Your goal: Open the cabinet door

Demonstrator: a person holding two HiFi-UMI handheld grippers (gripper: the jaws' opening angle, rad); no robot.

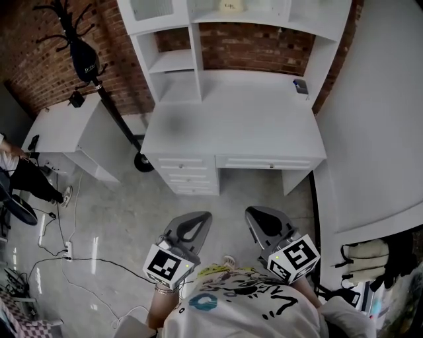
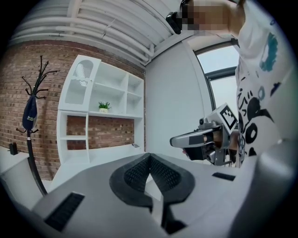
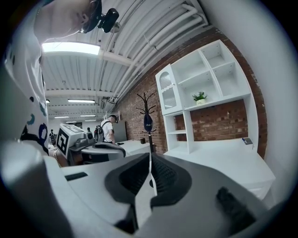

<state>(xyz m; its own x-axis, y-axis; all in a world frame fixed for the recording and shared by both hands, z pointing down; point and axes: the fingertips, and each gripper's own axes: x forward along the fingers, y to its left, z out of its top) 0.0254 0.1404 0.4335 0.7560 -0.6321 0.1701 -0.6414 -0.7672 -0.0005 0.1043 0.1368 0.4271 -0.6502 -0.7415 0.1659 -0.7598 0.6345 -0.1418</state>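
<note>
The left claw (image 1: 197,219) and right claw (image 1: 259,215) are each pressed together, empty, held near the person. The cabinet door (image 1: 151,9) is far off, top left of the shelving (image 1: 198,53) above the white desk (image 1: 231,125).

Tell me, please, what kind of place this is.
Probably an office or studio workspace, perhaps in a loft-style building. A white desk with shelves above it stands against a brick wall, and a coat stand is next to it.
</note>
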